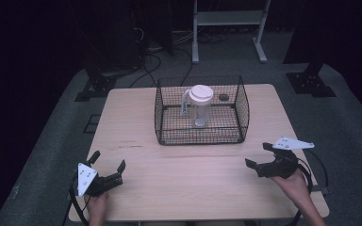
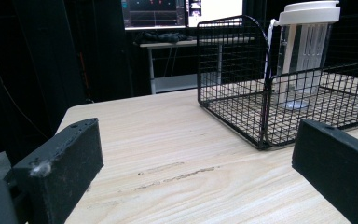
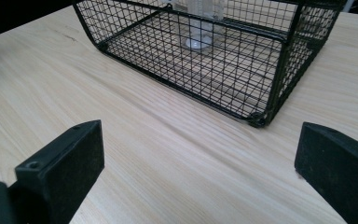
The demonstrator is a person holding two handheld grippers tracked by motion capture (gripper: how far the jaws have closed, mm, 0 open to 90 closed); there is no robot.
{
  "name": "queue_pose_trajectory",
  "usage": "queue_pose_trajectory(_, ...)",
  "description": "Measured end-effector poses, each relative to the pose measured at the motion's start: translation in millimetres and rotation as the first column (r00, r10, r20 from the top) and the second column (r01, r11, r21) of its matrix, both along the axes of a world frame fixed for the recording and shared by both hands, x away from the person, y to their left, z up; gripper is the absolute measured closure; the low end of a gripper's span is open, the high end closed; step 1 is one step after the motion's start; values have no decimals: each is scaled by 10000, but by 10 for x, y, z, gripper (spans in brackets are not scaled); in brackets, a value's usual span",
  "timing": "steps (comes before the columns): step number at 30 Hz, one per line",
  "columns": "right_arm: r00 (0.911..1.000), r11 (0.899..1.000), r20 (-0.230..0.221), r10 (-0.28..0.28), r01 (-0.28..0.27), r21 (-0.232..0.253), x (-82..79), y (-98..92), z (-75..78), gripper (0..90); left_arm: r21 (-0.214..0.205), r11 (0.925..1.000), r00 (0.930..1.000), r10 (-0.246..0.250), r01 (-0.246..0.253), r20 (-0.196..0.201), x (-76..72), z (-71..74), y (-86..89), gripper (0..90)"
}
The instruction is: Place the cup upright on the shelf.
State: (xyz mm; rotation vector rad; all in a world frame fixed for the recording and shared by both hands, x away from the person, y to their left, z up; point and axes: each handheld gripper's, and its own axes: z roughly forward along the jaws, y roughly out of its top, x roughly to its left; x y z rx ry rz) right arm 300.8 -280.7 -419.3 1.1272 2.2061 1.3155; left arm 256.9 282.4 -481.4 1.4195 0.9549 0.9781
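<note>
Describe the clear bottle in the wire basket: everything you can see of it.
The bottle is a tall, see-through tumbler, plastic by the look, with a wide white lid closed on top and a white strap hanging down one side. It stands upright on the floor of the black wire basket, near the middle, apart from the basket's walls, its lid rising above the rim. It looks empty. Neither gripper touches it.
</note>
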Motion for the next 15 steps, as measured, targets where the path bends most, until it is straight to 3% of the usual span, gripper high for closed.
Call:
queue_pose_trajectory(9,9993,9992,55,-371,370,133,-92,-137,-38,7,15,10000,10000,4,-4,-7,1,0,-1,9)
queue_pose_trajectory(15,9978,9978,65,-664,663,89,-213,-163,-165,7,15,10000,10000,-3,3,-13,5,0,-3,9)
